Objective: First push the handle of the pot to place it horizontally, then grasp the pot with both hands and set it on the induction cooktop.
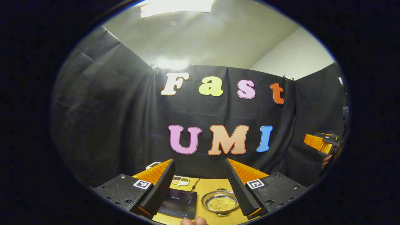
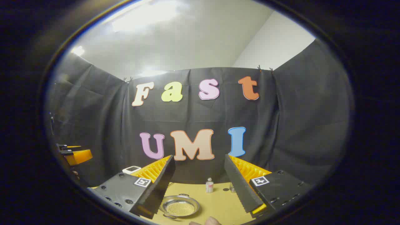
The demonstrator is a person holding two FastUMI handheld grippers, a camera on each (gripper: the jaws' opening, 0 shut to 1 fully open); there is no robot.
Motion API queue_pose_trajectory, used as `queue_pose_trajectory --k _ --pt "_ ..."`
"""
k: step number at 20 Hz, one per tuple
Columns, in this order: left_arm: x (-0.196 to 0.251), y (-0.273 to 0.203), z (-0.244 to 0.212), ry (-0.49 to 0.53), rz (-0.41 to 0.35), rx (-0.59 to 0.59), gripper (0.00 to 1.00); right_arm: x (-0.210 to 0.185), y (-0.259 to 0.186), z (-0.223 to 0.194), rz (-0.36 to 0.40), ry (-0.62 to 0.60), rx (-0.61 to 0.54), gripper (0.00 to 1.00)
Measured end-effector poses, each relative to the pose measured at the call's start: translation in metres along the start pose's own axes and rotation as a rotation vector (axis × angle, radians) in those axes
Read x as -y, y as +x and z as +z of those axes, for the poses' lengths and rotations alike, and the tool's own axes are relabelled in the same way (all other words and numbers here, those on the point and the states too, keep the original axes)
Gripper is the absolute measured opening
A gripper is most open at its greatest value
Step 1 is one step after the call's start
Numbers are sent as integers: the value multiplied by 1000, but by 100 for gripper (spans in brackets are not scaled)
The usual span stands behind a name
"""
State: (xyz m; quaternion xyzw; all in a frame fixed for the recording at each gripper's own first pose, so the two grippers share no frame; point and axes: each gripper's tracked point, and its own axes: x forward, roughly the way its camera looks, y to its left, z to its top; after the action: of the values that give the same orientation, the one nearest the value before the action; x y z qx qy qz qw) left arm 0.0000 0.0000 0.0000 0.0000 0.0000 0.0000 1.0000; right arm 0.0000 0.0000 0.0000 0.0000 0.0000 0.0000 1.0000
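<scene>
Steel pot (image 1: 219, 202) sits on the desk (image 1: 212, 184) below both spread, empty grippers (image 1: 200, 184) (image 2: 200, 184), right of the cooktop (image 1: 178, 202). Drop one gripper beside its handle (image 1: 221, 189) and push gently sideways.

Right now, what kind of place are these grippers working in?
Probably a staged kitchen booth for recording: black cloth wall, a yellow table bearing an induction cooktop and a metal pot, under a plain ceiling.
</scene>
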Motion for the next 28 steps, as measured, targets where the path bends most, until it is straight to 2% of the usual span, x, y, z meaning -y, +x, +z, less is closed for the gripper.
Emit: queue_pose_trajectory --k 5,6,7,8,10,14,16,17,18,19,21,23,25,26,27,28 --pt "-3 -2 3 21 1 7 92 -12 3 -3 18 -15 -15 96" --pt "-5 -4 1 25 3 4 92 -16 2 -5 23 -20 -17 100" --pt "-7 -4 2 24 5 7 92 -19 2 -6 26 -19 -17 96" --pt "-9 -4 1 24 6 6 92 -22 2 -6 29 -19 -18 100" --pt "-13 -5 -1 28 9 0 92 -26 2 -10 34 -26 -25 96" --pt "-17 -5 -1 31 10 -1 95 -35 4 -14 38 -36 -30 96" --pt "-19 -4 -3 31 9 -5 92 -39 3 -18 41 -43 -37 96" --pt "-21 -4 -3 29 9 -6 95 -42 5 -22 47 -46 -43 100" --pt "-23 -4 -4 27 10 -6 95 -44 4 -23 49 -50 -48 95" --pt "-24 -4 -4 25 10 -7 95 -45 5 -25 50 -50 -53 84" --pt "-27 -3 -5 23 8 -7 92 -50 3 -30 57 -49 -67 80" --pt "-29 -1 -5 20 4 -4 95 -49 7 -35 46 -49 -79 55" --pt "-29 0 -8 16 -1 -7 92 -52 6 -36 42 -20 -79 28" --pt "-29 0 -10 13 -5 -12 95 -55 5 -38 52 -5 -85 14" --pt "-29 0 -11 10 -8 -15 92 -56 7 -48 54 -3 -103 0" --pt "-30 0 -12 8 -11 -19 95 -63 0 -51 84 11 -124 2"
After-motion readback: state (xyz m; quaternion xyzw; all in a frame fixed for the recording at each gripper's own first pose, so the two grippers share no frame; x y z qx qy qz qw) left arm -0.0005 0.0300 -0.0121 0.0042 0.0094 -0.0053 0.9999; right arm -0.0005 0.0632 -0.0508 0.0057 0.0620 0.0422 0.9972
